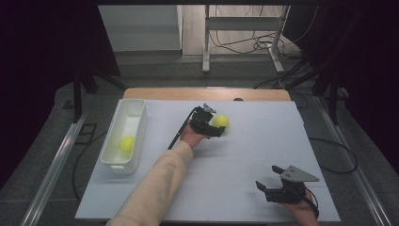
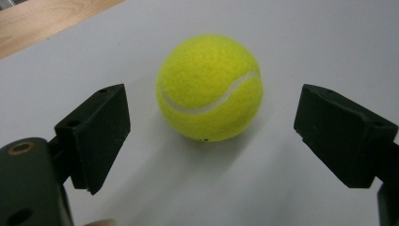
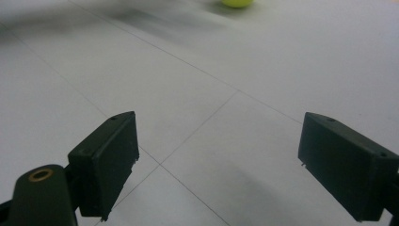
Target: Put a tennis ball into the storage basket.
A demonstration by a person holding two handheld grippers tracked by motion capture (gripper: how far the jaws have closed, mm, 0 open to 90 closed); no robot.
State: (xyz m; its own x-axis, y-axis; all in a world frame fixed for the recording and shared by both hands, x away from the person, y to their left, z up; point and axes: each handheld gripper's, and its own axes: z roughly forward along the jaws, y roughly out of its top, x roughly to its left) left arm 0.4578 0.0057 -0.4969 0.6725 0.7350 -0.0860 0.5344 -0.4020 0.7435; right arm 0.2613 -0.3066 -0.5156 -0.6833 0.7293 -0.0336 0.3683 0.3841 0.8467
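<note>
Done: one ball [image 1: 126,144] in white bin [image 1: 136,109] | In hand: left gripper [image 2: 211,136] fingers apart, flanking second ball [image 2: 210,87], not gripping | Right gripper [image 3: 216,165] fingers apart, idle over bench [image 1: 254,141] | Left: grasp, carry, drop

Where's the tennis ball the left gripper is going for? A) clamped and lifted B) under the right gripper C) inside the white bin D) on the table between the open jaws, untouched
D: in the left gripper view the tennis ball rests on the table ahead of the left gripper, with a gap to each jaw.

Tennis ball [image 3: 237,2] cut by the top edge (right gripper view), blurred.
</note>
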